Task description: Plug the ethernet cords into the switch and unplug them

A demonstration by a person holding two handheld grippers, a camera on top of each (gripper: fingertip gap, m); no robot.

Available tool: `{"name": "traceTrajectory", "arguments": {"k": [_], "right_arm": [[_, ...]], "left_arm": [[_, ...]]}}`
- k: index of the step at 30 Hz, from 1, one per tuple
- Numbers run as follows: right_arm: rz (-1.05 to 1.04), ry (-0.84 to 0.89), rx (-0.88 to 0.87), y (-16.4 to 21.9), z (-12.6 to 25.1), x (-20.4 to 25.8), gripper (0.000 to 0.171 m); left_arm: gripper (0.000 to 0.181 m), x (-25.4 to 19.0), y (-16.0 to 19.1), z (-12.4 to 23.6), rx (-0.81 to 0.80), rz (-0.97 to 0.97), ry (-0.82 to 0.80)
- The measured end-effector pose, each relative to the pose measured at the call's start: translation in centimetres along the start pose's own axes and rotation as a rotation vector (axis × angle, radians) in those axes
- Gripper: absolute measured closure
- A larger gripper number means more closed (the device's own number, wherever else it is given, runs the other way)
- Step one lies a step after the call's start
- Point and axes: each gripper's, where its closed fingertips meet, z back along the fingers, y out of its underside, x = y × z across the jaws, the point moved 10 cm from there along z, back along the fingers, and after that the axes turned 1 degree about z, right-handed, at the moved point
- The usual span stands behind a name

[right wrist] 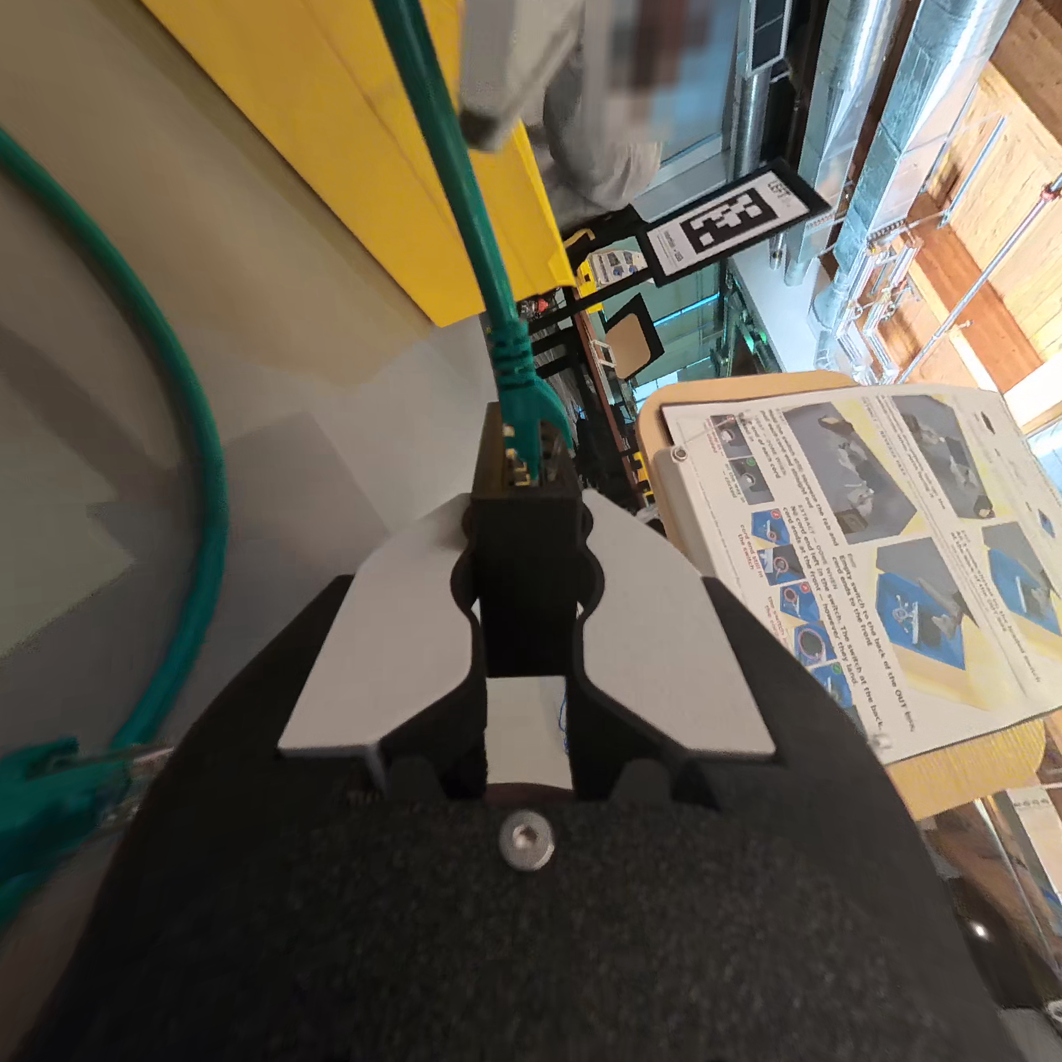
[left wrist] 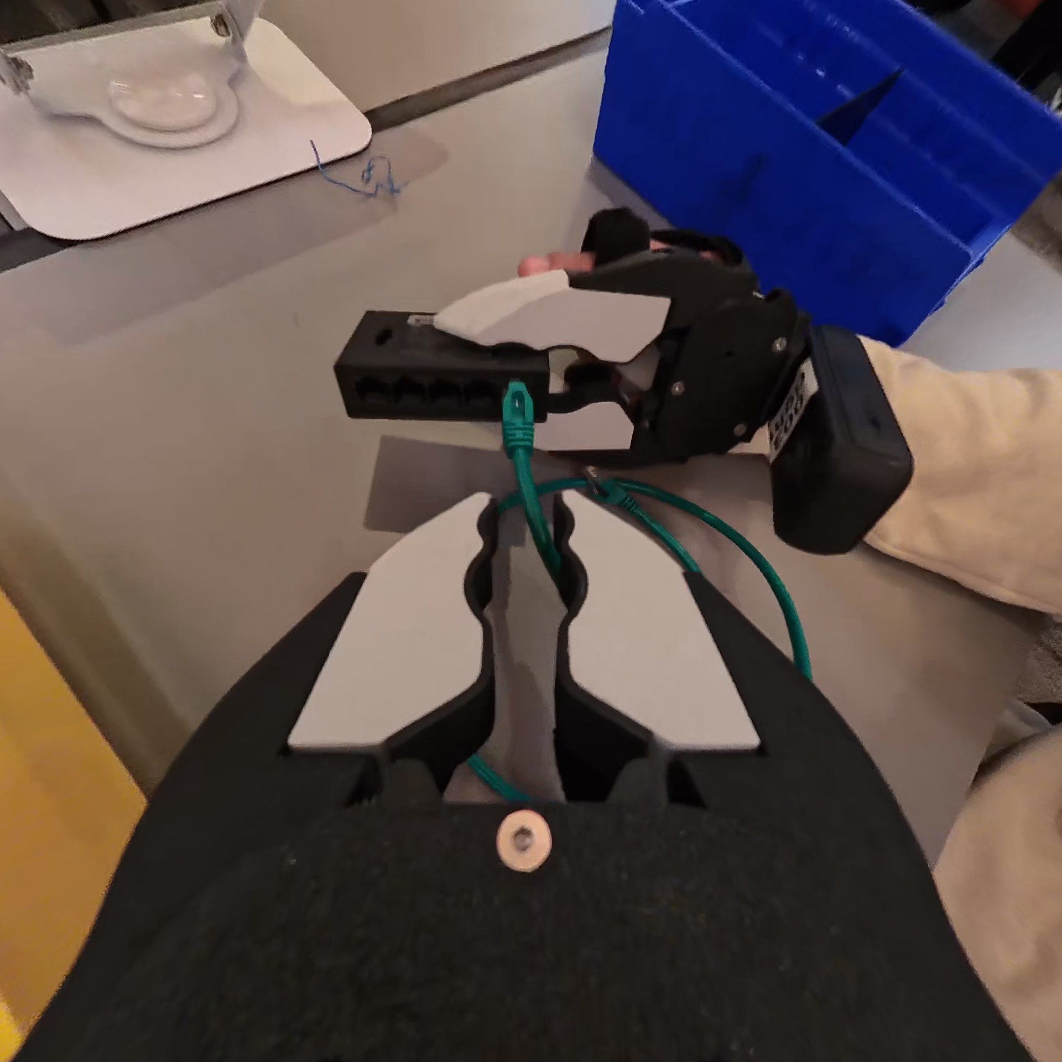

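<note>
Fingers of your right claw (right wrist: 526, 517) clamped the black switch (left wrist: 439, 376) by its end, lifted above the grey table (left wrist: 201, 356). Your left claw (left wrist: 523, 511) stood slightly open around the green cord (left wrist: 537, 517), gripping nothing. That cord's plug (left wrist: 517, 416) sat in the switch's end port, near the blue bin (left wrist: 804, 172).

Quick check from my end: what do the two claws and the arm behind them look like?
Both claws, left and right, have pale grey fingers with black wavy inner pads on a black textured body with one silver screw. The right arm wears a cream sleeve, a black camera block and a black-and-white marker tag.
</note>
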Motion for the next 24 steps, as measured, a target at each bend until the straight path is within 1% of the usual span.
{"name": "traceTrajectory", "arguments": {"k": [2, 7, 10, 12, 14, 16, 20, 21, 24], "right_arm": [[0.024, -0.004, -0.002, -0.2, 0.0, 0.2, 0.142], [0.012, -0.005, 0.005, -0.1, -0.1, 0.2, 0.142], [0.01, 0.004, 0.028, -0.2, -0.2, 0.2, 0.142], [0.012, 0.011, 0.046, -0.3, -0.3, 0.2, 0.142], [0.007, 0.012, 0.059, -0.3, -0.4, 0.2, 0.142], [0.002, 0.014, 0.064, -0.2, -0.4, 0.2, 0.142], [0.009, 0.016, 0.072, -0.1, -0.5, 0.2, 0.142], [0.015, 0.016, 0.077, -0.2, -0.6, 0.2, 0.142], [0.03, 0.019, 0.092, -0.2, -0.6, 0.3, 0.142]], "left_arm": [[0.159, 0.5, 0.4, -0.5, -0.014, 0.014, 0.012], [0.156, 1.1, 0.8, -1.4, -0.06, 0.043, 0.056], [0.15, 1.3, 0.8, -1.9, -0.08, 0.088, 0.082], [0.145, 1.5, 0.8, -2.0, -0.098, 0.122, 0.075], [0.145, 1.6, 0.8, -1.7, -0.129, 0.137, 0.04], [0.144, 1.4, 0.5, -1.3, -0.149, 0.127, 0.014], [0.143, 0.0, -0.2, -0.7, -0.204, 0.08, 0.013], [0.139, -0.3, -0.4, -0.6, -0.208, 0.065, 0.016], [0.135, -1.0, -0.4, -1.2, -0.172, 0.017, -0.011]]}}
